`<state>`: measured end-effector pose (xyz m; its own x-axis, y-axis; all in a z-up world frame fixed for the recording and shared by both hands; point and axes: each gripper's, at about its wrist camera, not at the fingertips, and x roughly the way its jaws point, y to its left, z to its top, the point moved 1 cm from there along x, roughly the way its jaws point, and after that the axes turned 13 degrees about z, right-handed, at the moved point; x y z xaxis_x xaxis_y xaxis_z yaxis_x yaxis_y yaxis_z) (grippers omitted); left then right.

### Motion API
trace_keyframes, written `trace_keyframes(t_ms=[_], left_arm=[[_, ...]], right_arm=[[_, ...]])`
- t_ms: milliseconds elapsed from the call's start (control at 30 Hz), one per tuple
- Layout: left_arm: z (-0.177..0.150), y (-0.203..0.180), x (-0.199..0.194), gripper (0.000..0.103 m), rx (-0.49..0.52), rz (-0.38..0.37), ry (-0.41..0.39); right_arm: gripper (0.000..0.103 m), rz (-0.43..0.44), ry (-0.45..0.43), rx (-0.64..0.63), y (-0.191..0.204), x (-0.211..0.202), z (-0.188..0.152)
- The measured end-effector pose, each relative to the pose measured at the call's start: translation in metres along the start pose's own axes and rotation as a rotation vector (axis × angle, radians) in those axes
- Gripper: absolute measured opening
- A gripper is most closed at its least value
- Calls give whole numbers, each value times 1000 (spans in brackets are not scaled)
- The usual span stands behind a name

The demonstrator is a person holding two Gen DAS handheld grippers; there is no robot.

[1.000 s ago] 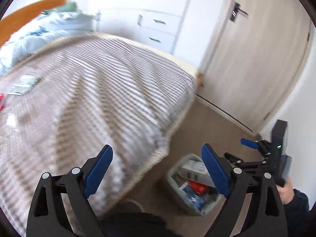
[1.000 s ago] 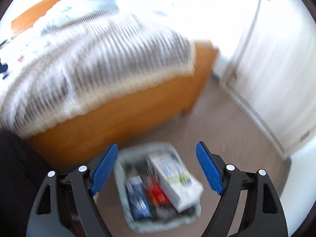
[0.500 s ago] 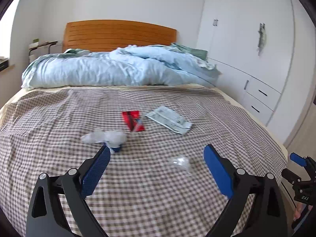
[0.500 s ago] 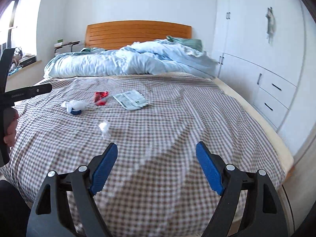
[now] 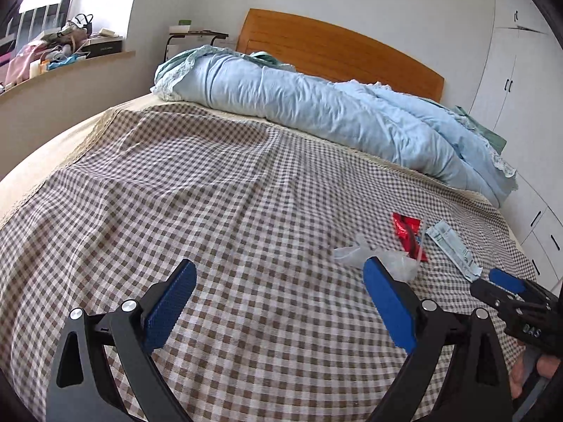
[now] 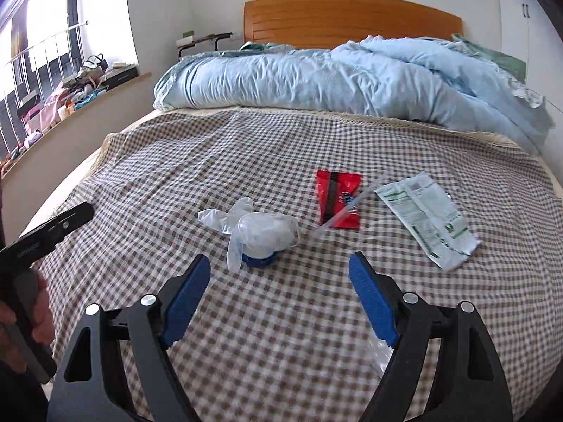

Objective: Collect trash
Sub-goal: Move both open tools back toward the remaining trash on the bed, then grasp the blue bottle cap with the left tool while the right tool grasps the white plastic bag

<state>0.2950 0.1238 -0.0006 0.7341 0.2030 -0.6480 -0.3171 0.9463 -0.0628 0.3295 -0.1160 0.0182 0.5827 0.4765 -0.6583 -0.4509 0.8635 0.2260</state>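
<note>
Both the left gripper (image 5: pixel 278 302) and right gripper (image 6: pixel 279 292) hang spread, empty, above the checked bedspread (image 6: pixel 281 161)

A brown-and-white checked cotton bedspread (image 6: pixel 246 161) with a cream fringe covers the mattress. Pale blue is the rumpled quilted duvet (image 6: pixel 334 77) (a green cloth peeks out at its far corner), and the slatted wooden headboard (image 6: pixel 352 17) is orange-brown. On the checks lie a red foil wrapper with a black stripe (image 6: pixel 337 198), a white paper packet printed in green (image 6: pixel 427 218), and a translucent white plastic glove (image 6: pixel 253 228) over a blue cap (image 6: pixel 260 261). Both grippers have black frames and blue pads (image 6: pixel 184 297).
</note>
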Motion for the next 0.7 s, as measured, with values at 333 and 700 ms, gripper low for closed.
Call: trace_keyframes(t_ms=[333,700], left_arm=[[-5,-5,17,92,43,8,33],[-12,-24,15,92,94,5,39]], right_arm=[[22,90,56,225,-34,84,13],[2,-52,-324,141,-48,-114,6]])
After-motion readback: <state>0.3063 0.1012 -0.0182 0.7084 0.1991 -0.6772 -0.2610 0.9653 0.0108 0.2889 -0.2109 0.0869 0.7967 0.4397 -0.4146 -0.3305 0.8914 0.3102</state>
